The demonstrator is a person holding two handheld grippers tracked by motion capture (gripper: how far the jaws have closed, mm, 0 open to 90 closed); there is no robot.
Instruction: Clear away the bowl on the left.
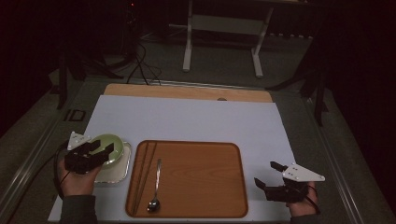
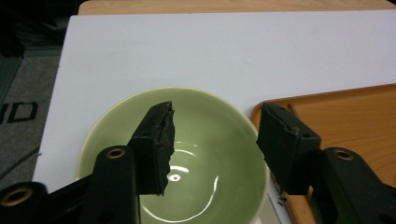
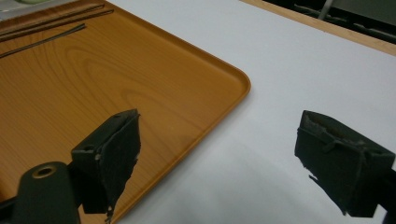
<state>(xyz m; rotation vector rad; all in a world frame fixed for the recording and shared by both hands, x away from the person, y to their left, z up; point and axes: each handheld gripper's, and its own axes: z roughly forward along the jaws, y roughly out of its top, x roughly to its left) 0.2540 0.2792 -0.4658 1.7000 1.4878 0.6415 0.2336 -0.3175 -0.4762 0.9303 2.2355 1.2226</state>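
A white table top (image 1: 201, 119) carries a wooden tray (image 1: 196, 179) and, just left of it, a small metal tray (image 1: 116, 170).

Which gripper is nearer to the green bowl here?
Left. The left gripper is open over the green bowl, one jaw inside it and the other outside its rim beside the wooden tray. The right gripper is open past the tray's far side, over the white mat.
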